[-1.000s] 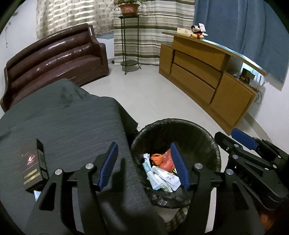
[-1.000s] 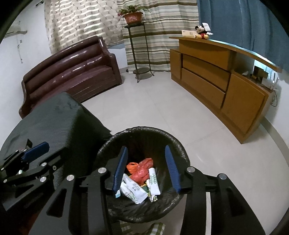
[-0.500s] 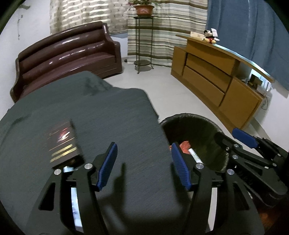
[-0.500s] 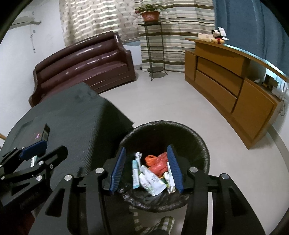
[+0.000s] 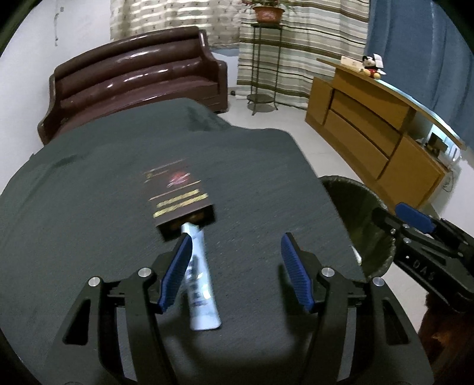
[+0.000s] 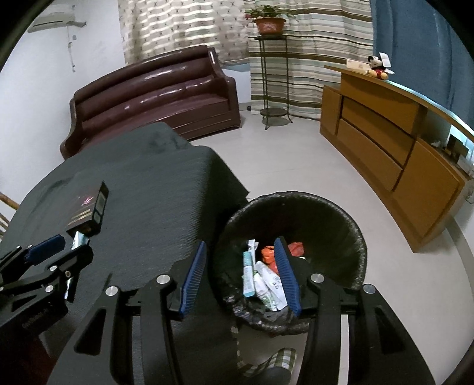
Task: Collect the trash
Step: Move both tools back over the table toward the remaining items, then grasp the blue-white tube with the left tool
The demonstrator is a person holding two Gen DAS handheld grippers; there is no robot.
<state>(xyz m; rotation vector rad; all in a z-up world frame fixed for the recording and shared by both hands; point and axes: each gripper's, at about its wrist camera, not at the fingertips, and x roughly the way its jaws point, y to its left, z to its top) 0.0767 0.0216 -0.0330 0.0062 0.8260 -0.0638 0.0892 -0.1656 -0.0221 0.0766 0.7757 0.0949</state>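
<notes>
left gripper (image 5: 235, 271) has swung off the bin and across the dark cloth since a second ago; it now hangs over the table with a white tube (image 5: 201, 284) lying just inside its left finger. fingers released, nothing between the pads, which do not press the tube. right gripper (image 6: 240, 275) has shifted a little the same way; it now straddles the near rim of the bin, left finger over the cloth, right finger over the trash. its fingers are parted and empty too.

containers:
- one round bin (image 6: 331, 204), black liner, on the floor just beside the table's corner. holds one teal-and-white tube (image 6: 248, 274), an orange-red crumple (image 6: 268, 254), several white wrappers with green print (image 6: 271, 285). exact wrapper count not readable.
- one dark box (image 5: 177, 195), gold lettering, lying flat on the cloth, near end open. the white tube's far end sits at or in that opening; cannot tell which.

counts: two grippers, one bin, one box, one loose tube left on the table.

surface: table (image 5: 89, 192) under a dark grey cloth.

room: pale tiled floor, one maroon leather sofa (image 5: 136, 80), one metal stand with a potted plant (image 5: 268, 13), striped curtains, blue curtain, wooden counter (image 5: 364, 124) with one plush toy (image 5: 371, 66) on top.
</notes>
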